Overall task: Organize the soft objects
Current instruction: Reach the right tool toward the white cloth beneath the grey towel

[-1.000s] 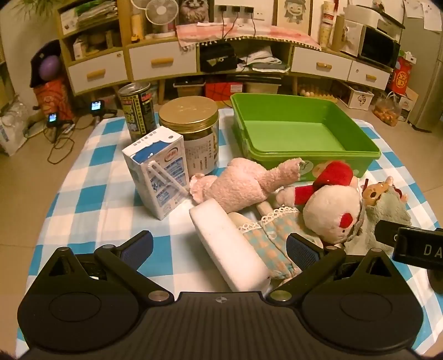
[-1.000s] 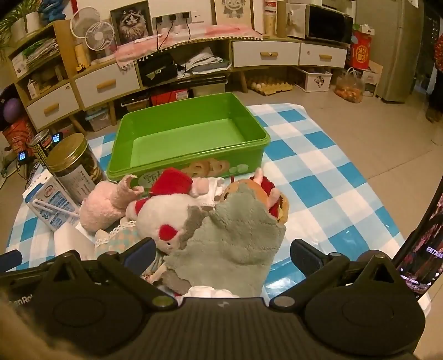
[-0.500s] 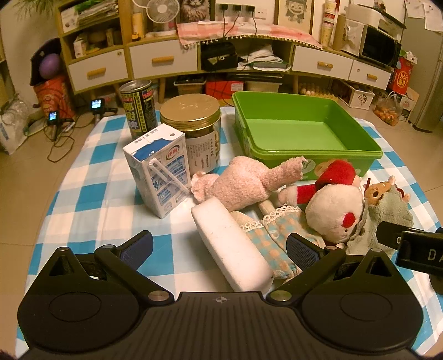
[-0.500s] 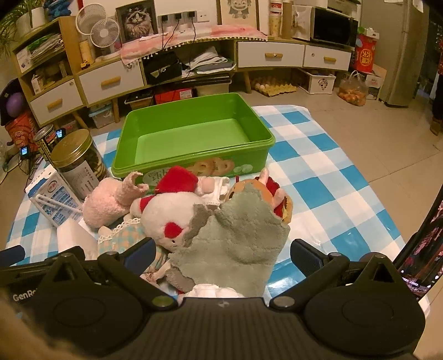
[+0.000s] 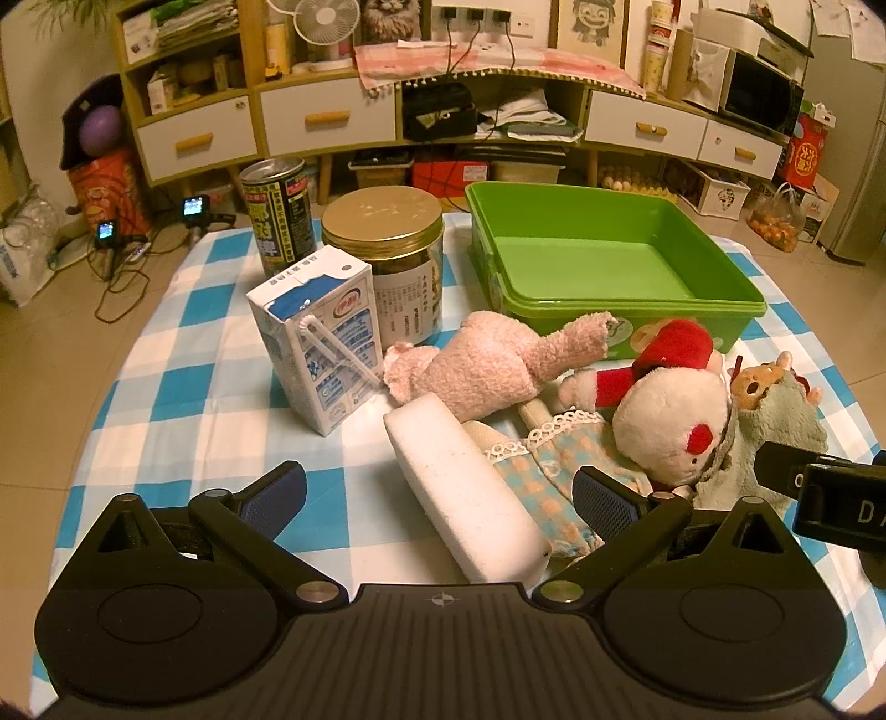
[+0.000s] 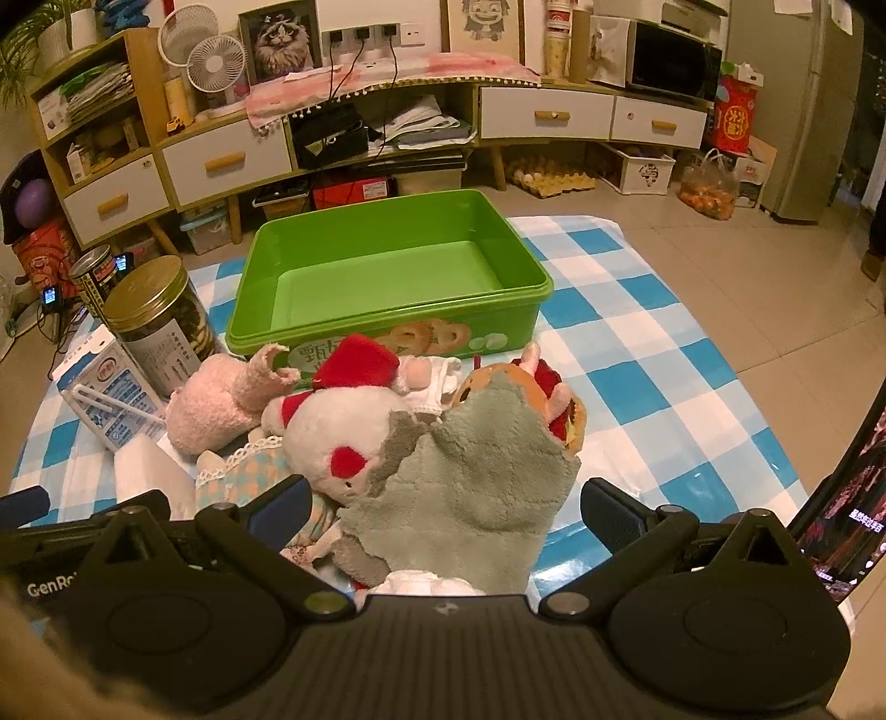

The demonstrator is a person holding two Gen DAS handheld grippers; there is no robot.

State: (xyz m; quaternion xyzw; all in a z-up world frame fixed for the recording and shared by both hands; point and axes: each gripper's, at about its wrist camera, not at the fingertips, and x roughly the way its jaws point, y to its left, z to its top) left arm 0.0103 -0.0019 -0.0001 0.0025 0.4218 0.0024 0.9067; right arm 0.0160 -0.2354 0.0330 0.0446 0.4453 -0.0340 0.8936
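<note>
In front of me stands a long wooden cabinet with white drawers (image 5: pixel 326 116) against the white wall (image 6: pixel 421 22). A small white fan (image 5: pixel 324 22) sits on top. The beige tiled floor (image 6: pixel 736 288) glows in warm yellow light.

Left gripper (image 5: pixel 437 490) and right gripper (image 6: pixel 443 507), jaws wide apart.

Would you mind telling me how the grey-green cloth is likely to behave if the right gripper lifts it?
The grey-green cloth looks like thin fleece draped over the toys, so it will probably hang limp. It likely weighs little. It may drag the orange plush underneath.
</note>
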